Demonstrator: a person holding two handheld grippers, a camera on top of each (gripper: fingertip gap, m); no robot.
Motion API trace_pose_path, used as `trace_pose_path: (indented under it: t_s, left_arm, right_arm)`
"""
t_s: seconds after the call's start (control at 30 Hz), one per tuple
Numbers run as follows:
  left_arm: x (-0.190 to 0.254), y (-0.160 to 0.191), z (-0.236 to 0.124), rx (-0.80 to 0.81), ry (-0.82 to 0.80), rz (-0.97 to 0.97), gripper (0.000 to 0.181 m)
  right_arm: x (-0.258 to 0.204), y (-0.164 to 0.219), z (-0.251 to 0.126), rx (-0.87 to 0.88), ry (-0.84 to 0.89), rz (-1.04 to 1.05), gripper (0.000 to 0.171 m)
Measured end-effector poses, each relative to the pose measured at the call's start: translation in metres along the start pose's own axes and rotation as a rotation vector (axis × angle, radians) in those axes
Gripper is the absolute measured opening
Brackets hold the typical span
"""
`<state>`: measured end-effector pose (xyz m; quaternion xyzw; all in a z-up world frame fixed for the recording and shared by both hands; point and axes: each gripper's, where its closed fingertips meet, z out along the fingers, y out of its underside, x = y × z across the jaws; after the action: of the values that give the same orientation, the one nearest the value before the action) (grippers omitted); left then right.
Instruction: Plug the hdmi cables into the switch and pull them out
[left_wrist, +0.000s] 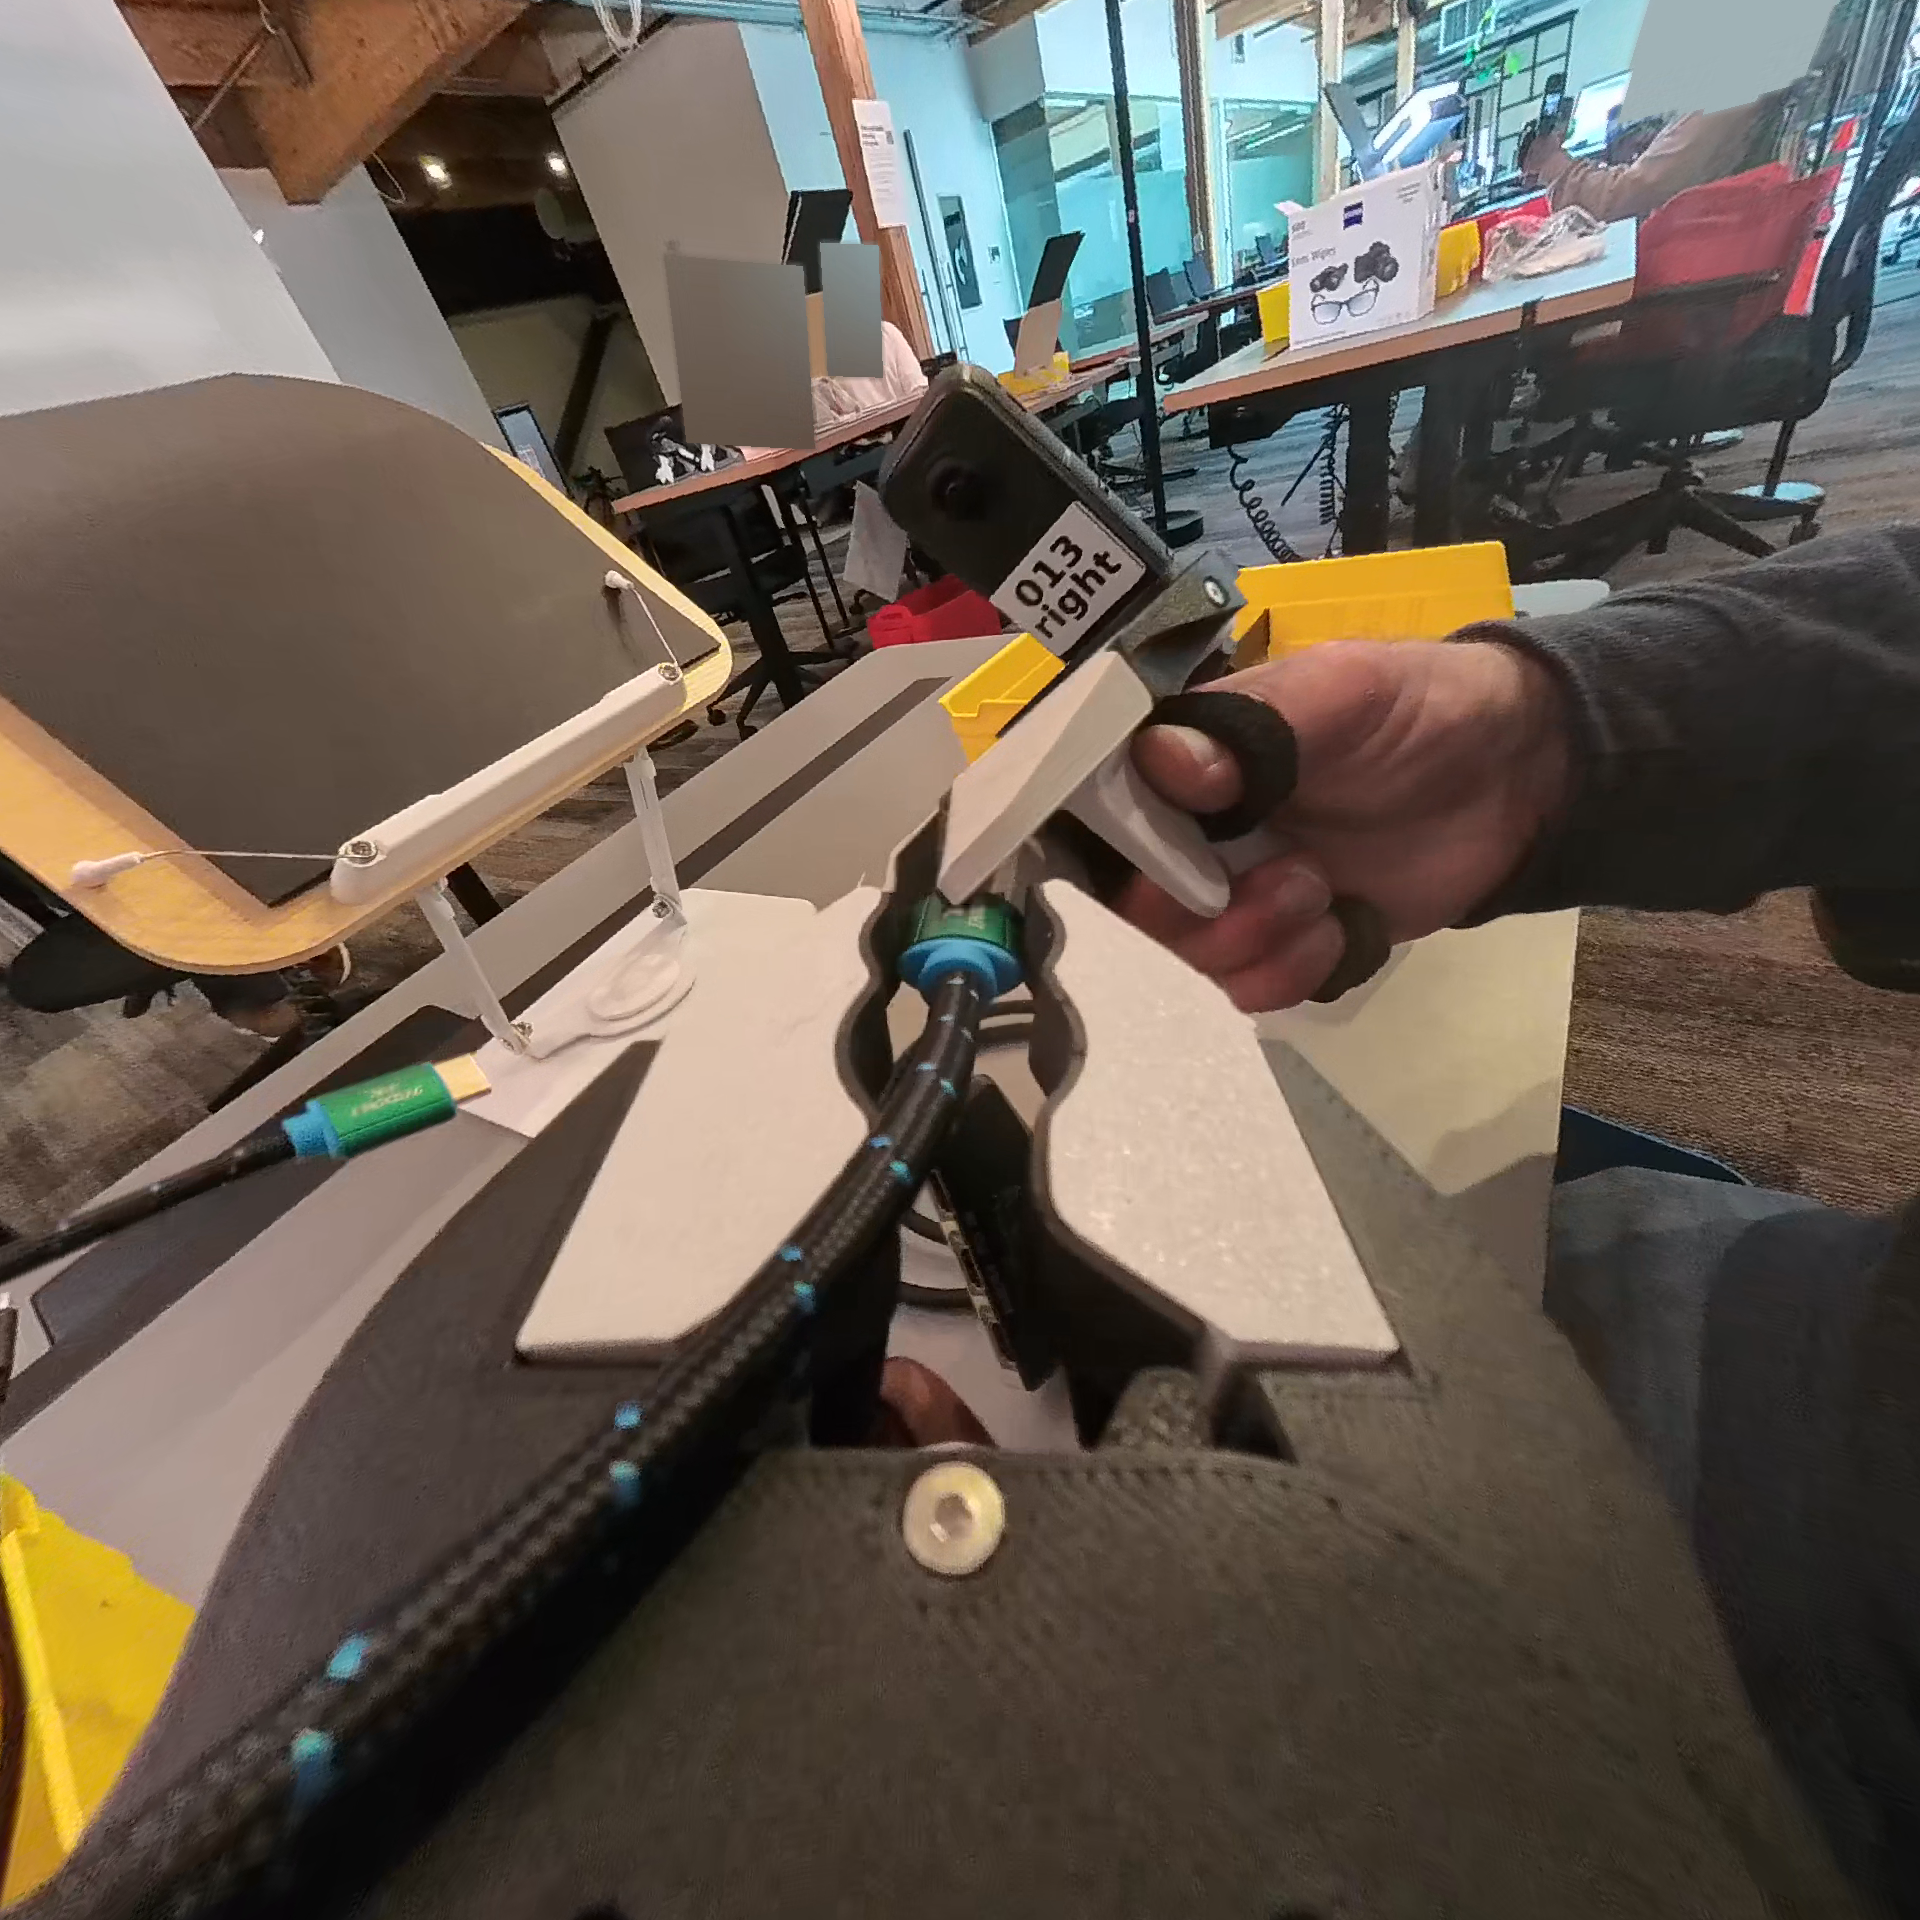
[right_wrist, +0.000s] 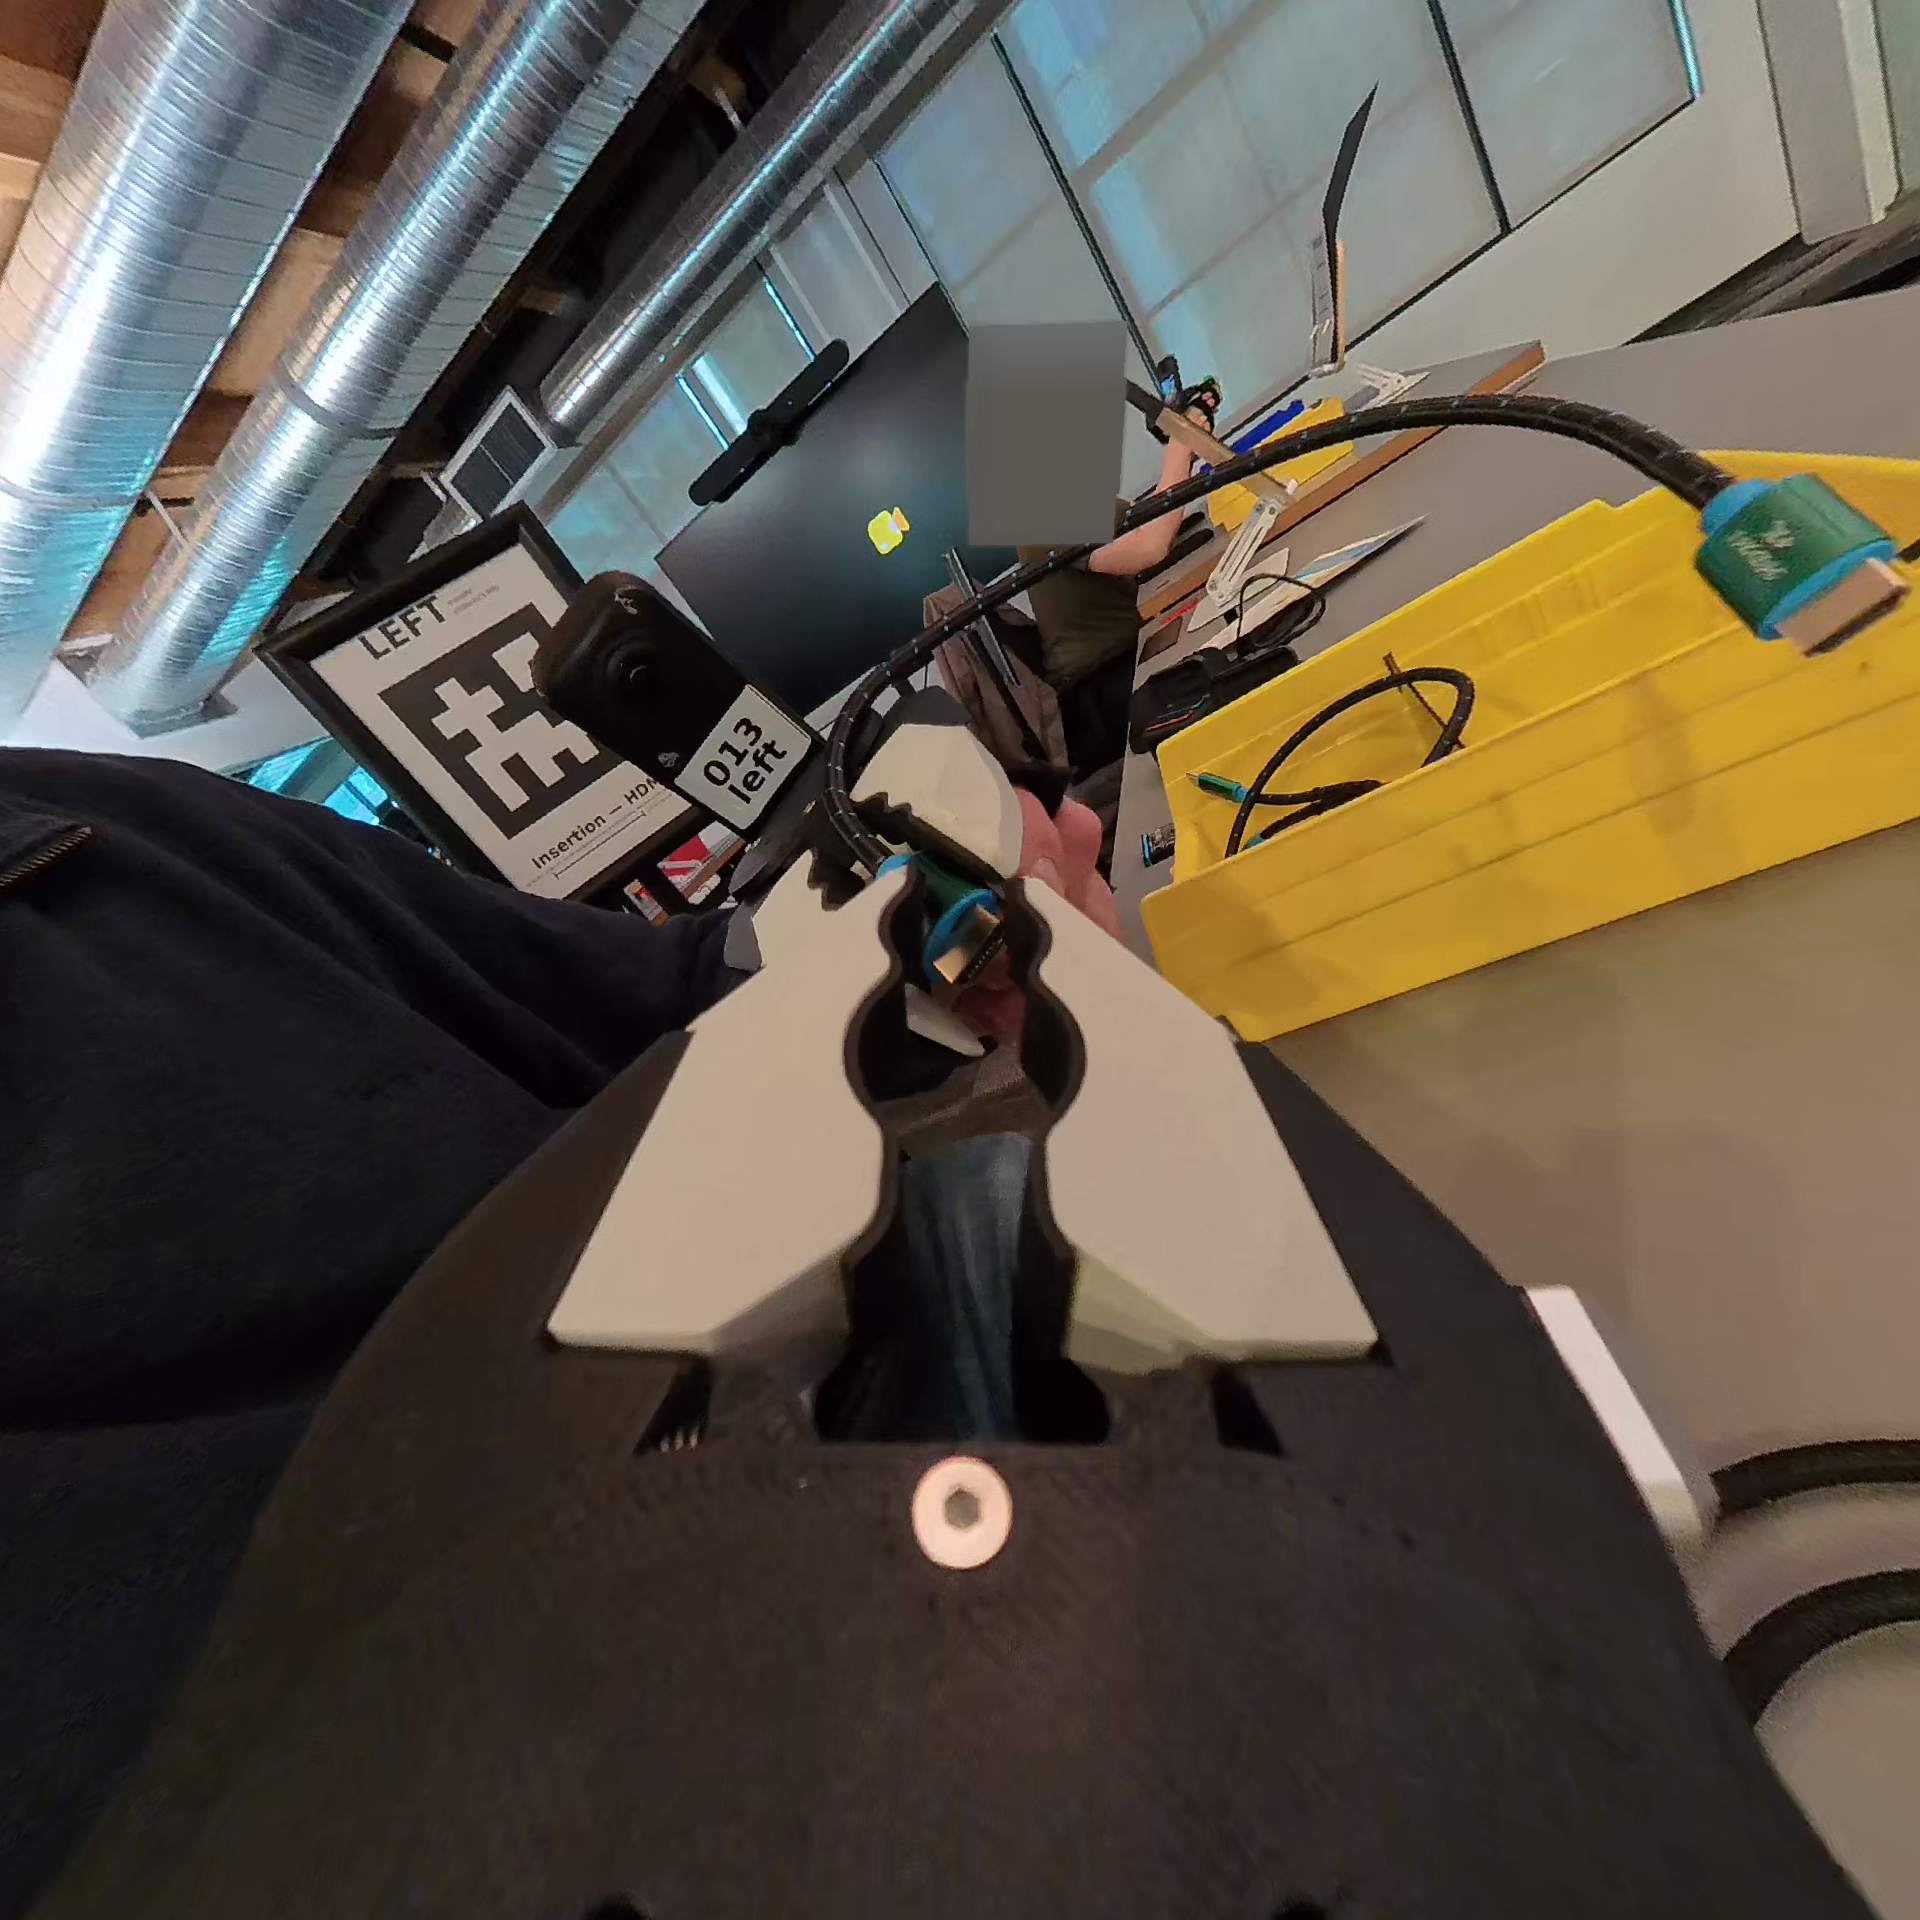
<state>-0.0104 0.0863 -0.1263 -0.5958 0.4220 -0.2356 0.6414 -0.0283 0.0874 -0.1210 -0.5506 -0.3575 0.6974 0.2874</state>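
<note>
Jaws of the left gripper (left_wrist: 961, 920): clamped near their tips on the green HDMI plug (left_wrist: 951, 923), with the braided cable (left_wrist: 727, 1351) trailing back over the gripper body. Jaws of the right gripper (right_wrist: 961, 914): a narrow gap, set about the same plug's gold tip. Cannot tell whether pressing on it or only close around it; in the left wrist view, one white finger (left_wrist: 1039, 790) resting on the plug's top.

Other plug (left_wrist: 384, 1112) of the cable: free, unplugged, just above the worktop (left_wrist: 156, 1455) in the left wrist view, and above the yellow bin (right_wrist: 1507, 831) in the right wrist view. Dark box with a row of ports, probably the switch (left_wrist: 982, 1226): visible through the left jaws' gap, below the held plug, not yet joined to it.

Likely step: a regrip or hand-over ahead of insertion. To do it well:

- Keep one firm hold on the green shell at all times, and release only once the other jaws sit square on its flat sides.
- Grip the shell, never the gold tip or the braid.
- Leave the tip clear of the finger pads so it can enter a port.
- Line the plug's wide face up with the port slot before pushing, then push straight, without rocking.
- Mind the stiff cable: likely to twist the plug in a loose grip.
</note>
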Motion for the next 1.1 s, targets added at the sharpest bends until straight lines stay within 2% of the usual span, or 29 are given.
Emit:
trace_pose_path:
  t_s: [0.17,0.3,0.4,0.73,1.1]
  left_arm:
    - [-0.003,-0.004,-0.004,0.015,0.002,0.029,0.022]
    - [0.001,-0.006,-0.006,0.02,0.016,0.099,0.022]
    - [0.008,-0.005,-0.005,0.004,0.032,0.176,0.022]
    - [0.007,-0.004,-0.004,-0.009,0.034,0.152,0.021]
    - [0.009,-0.003,-0.004,-0.008,0.033,0.179,0.021]
  right_arm:
    - [-0.001,0.0,-0.006,0.009,-0.043,0.052,0.008]
    - [-0.008,0.007,-0.002,-0.021,-0.141,0.158,0.02]
    - [-0.014,0.01,0.002,-0.032,-0.196,0.192,0.016]
    - [-0.014,0.008,0.001,-0.037,-0.146,0.109,0.011]
    - [-0.015,0.011,0.001,-0.039,-0.189,0.201,0.011]
